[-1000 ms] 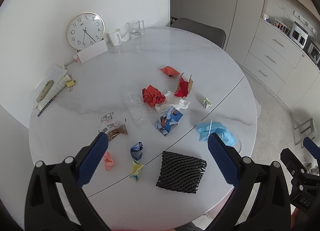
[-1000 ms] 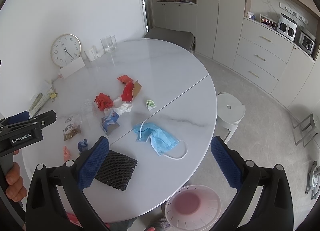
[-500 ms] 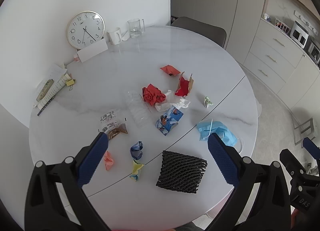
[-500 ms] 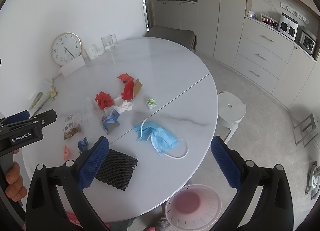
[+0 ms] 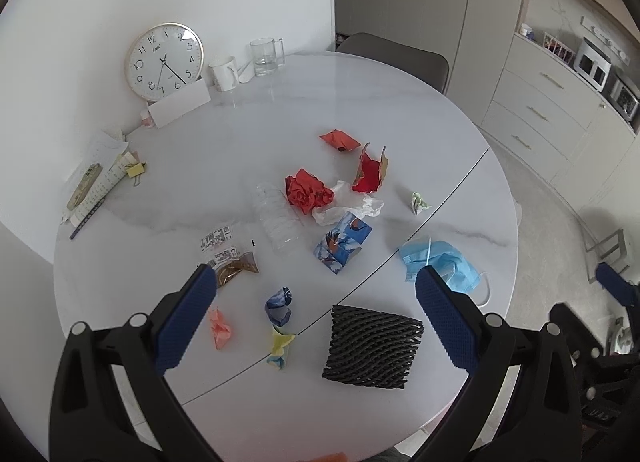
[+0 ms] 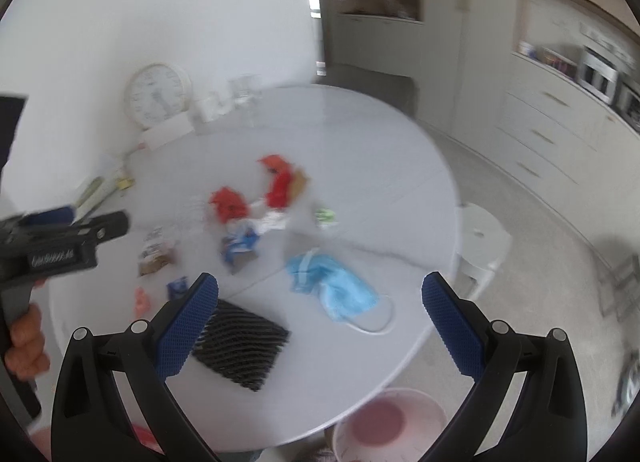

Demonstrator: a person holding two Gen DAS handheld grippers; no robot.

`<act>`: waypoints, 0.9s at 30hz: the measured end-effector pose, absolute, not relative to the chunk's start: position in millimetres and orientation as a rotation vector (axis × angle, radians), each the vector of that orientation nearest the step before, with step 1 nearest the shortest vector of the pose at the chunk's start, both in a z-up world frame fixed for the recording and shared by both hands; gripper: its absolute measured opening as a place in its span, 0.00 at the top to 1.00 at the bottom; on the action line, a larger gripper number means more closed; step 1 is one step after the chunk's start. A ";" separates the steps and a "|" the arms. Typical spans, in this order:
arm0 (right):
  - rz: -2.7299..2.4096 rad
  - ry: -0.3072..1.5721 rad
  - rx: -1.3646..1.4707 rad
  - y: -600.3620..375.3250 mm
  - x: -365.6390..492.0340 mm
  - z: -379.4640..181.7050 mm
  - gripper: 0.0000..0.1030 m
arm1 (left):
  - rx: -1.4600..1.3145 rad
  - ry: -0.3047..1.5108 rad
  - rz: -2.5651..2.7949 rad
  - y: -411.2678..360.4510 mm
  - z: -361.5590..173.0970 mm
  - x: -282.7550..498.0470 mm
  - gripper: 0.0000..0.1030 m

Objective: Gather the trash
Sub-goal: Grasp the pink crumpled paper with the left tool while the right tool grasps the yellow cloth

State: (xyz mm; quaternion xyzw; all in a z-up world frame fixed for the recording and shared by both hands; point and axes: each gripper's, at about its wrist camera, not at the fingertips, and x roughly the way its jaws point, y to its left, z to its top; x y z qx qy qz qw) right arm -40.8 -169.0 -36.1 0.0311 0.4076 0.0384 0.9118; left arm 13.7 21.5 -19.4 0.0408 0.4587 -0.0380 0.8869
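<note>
Both grippers hang above a round white table (image 5: 280, 110) strewn with trash, jaws spread wide and holding nothing. The left gripper (image 5: 316, 304) frames a sharp view of a clock (image 5: 164, 60), a mug (image 5: 224, 72) and a glass (image 5: 266, 56) by the wall. The right gripper (image 6: 320, 304) gives a blurred view, yet only it shows a pink-bottomed bin (image 6: 390, 428) and a white stool (image 6: 482, 238) on the floor beside the table, plus a hand (image 6: 24, 342) gripping the other tool. A black foam net (image 5: 372, 346) lies nearest the edge, a corner towards the camera. Beside it a blue face mask (image 5: 438, 266) stretches roughly along the table's seam, ear loop (image 6: 376, 320) trailing toward the rim. Farther in, red paper (image 5: 308, 190), a clear bottle (image 5: 278, 222) lying lengthwise away from the camera and small wrappers crowd together.
</note>
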 end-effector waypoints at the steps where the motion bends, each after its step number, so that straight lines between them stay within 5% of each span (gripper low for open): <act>1: 0.101 0.856 0.060 -165.2 -38.2 -42.4 0.02 | 0.083 0.959 -0.089 29.6 -24.2 14.5 0.07; 11: 0.312 1.083 -0.120 -90.6 -19.2 -149.4 0.02 | 0.162 1.060 -0.108 126.9 -107.5 8.8 0.07; 18: 0.171 1.210 0.047 -96.8 -8.6 -191.4 0.02 | 0.143 1.161 -0.131 174.6 -172.7 15.0 0.07; 27: 0.117 1.200 0.085 -73.1 -11.2 -187.3 0.02 | 0.069 1.246 -0.245 180.0 -228.2 51.1 0.41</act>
